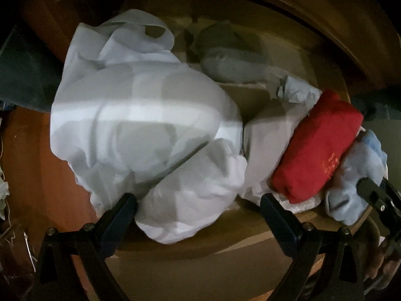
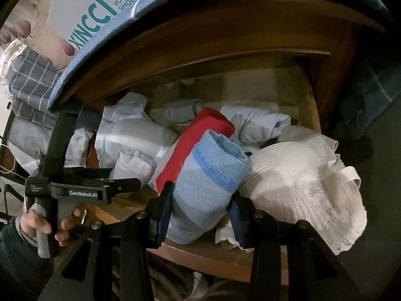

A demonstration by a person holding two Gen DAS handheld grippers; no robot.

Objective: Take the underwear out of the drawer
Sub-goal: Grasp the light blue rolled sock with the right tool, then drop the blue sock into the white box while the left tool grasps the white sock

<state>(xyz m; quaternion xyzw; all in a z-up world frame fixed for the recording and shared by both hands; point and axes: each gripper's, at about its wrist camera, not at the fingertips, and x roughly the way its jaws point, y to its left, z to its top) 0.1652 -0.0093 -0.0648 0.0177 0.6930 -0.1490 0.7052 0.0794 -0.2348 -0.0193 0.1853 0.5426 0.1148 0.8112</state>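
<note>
White shoebox (image 2: 82,12) atop the cabinet, checked fabric (image 2: 32,80), perhaps bedding, beside it.

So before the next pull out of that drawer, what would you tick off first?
1. Right gripper shut on the light blue garment: ok.
2. Blue garment free of the red item touching it: cannot tell.
3. Left gripper open over the white garment: ok.
4. White garment gripped: not ok, the pads are not pressing on it.
5. Drawer open enough to lift out: ok.
6. White lace piece clear of the right fingers: not ok, it lies against one.
</note>
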